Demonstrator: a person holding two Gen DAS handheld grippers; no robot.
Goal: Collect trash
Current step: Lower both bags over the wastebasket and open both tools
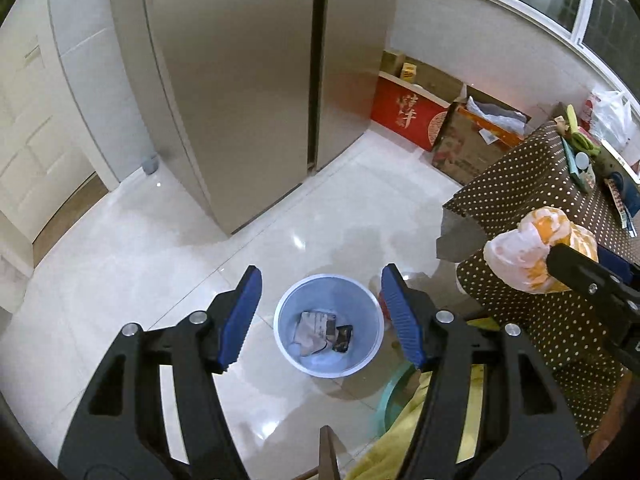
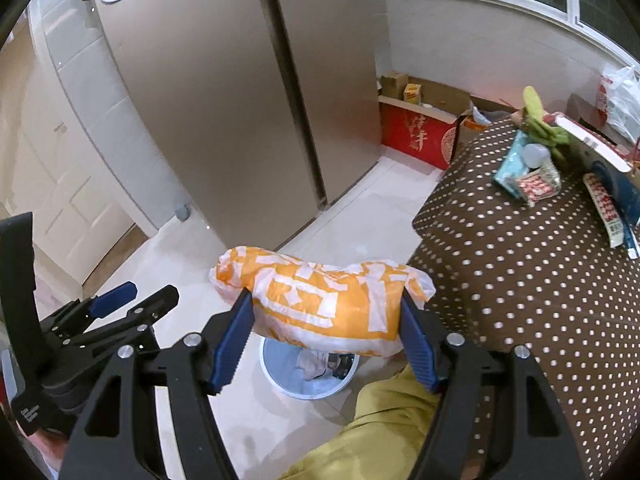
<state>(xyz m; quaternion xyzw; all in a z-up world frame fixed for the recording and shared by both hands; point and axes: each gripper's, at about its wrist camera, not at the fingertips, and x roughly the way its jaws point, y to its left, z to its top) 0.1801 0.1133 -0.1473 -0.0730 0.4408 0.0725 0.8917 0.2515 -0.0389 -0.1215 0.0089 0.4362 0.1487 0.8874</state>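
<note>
Glossy pale floor tiles (image 1: 120, 264) run from a tall steel fridge (image 1: 240, 80) at the far side to a table under a brown dotted cloth (image 2: 520, 280) on the right. On the floor, near the table's corner, stands a light blue bin (image 1: 329, 330) with some crumpled wrappers (image 1: 320, 332) already lying in its bottom.

Directly above that bin hangs the left gripper (image 1: 322, 316), its jaws standing well apart with nothing between them; it looks spent of its load, judging by the litter below. The right gripper (image 2: 326, 332) has its blue pads pressed into both ends of a scrunched orange and white bag (image 2: 324, 300), carried crosswise so the bulk hangs clear between the jaws. It sits over the bin, probably lined up for a drop.

Much of the bin is hidden behind the bag in the right wrist view. What the wrappers once held cannot be read. More clutter lies on the table's far end (image 2: 536, 176), too warped to sort trash from keepers. Yellow-green fabric (image 2: 360, 432) at the near edge is cut off.
</note>
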